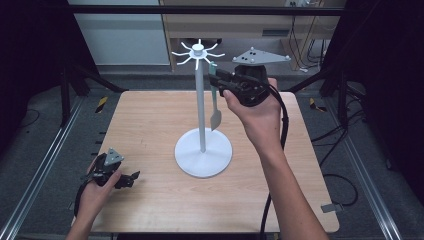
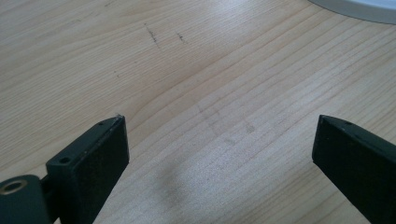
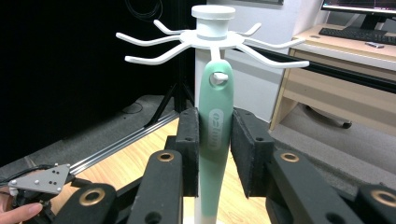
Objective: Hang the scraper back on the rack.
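A person's left hand rests the left claw on the near left corner of the wooden bench, its black jaws spread wide and empty over bare wood grain, as the left gripper view confirms, with the rim of the white stand base just showing at that view's far edge. Farther in, at the middle of the bench, stands a white utensil stand, a slim pole rising from a round base to a crown of curved hooks. Beyond and above it, the raised right hand holds the right claw level at the top of the pole, jaws clenched on the mint-green handle of a spatula. In the right gripper view the two pads sit against either side of that handle, and the hole at its upper end appears to be threaded onto one of the hooks, a white tip showing through it. In the high view the pale blade hangs straight down beside the pole, well above the base. By the look of it, the hanging is all but complete: the spatula seems seated on its hook. What remains, on this reading, is to loosen the grip and draw the right claw back without tugging the handle off. Past the bench lie dark floor, frame rails and a desk.
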